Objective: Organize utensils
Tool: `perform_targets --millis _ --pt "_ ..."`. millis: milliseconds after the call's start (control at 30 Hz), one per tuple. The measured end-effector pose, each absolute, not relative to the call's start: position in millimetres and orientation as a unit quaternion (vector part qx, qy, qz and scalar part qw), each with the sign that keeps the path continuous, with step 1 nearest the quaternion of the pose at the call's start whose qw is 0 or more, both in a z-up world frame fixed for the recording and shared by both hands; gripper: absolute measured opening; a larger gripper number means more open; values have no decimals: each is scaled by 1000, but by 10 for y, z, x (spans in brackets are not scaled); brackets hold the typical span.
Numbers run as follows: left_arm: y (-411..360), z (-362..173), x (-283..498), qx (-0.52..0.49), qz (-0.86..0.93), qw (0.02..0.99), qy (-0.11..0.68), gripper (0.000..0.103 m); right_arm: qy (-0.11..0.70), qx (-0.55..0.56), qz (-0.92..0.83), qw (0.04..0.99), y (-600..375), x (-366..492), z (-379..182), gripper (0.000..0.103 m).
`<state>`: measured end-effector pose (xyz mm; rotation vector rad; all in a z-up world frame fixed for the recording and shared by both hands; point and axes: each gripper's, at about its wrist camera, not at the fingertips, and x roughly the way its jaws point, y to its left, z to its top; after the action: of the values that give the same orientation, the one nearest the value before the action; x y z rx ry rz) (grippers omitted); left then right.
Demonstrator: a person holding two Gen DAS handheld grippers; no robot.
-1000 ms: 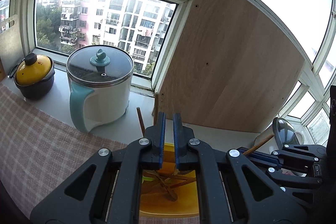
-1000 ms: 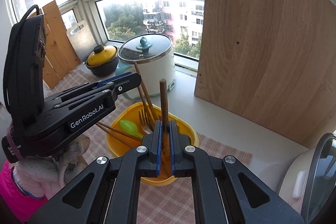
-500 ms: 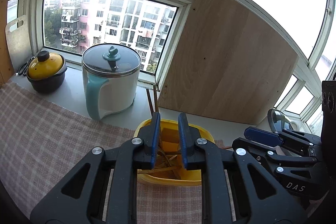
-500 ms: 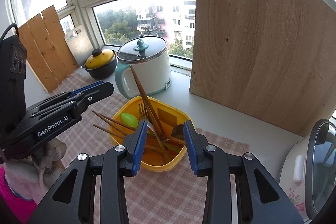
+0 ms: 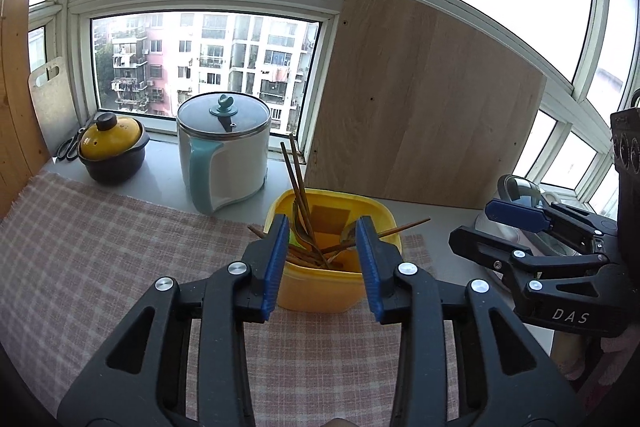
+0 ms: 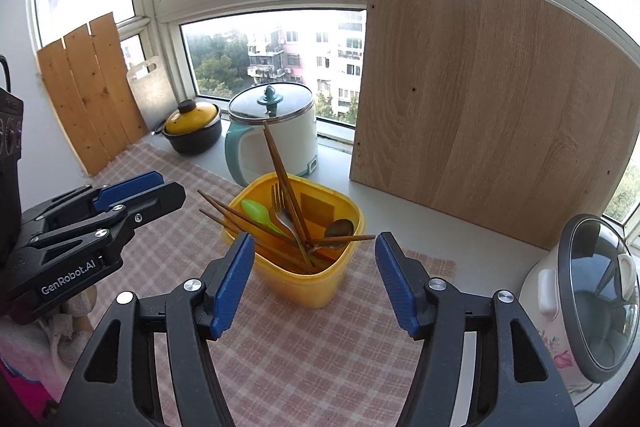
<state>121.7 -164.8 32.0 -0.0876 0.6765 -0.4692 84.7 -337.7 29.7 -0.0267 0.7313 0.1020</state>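
So we've got the yellow bin (image 6: 316, 291) sitting mid-frame on the checked cloth (image 6: 280, 355) over the surface, with chopsticks (image 6: 286, 187), a fork (image 6: 280, 205), a green spoon (image 6: 258, 213) and a metal spoon (image 6: 340, 229) all piled inside. Our left gripper (image 5: 322, 265) and right gripper (image 6: 314, 281) both hover just short of it, fingers apart and just been opening, nothing between them. White kettle (image 6: 280, 139) sits behind the bin, toward the window.
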Motion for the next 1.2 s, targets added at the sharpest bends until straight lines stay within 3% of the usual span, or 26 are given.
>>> perform_targets --millis 67,167,267,567,1200 --pt "-1594 330 1123 -44 -229 916 328 50 352 -9 48 935 -3363 765 321 66" --pt "-1512 367 980 -38 -223 919 323 59 341 -3 44 939 -3337 647 347 77" --pt "-1444 408 839 -32 -217 922 319 73 330 -10 37 943 -3279 543 374 80" --pt "-1364 495 393 20 -190 936 294 99 322 -21 21 946 -3142 299 378 83" --pt "-1351 464 158 39 -179 935 305 102 315 -24 -3 949 -3073 94 316 83"
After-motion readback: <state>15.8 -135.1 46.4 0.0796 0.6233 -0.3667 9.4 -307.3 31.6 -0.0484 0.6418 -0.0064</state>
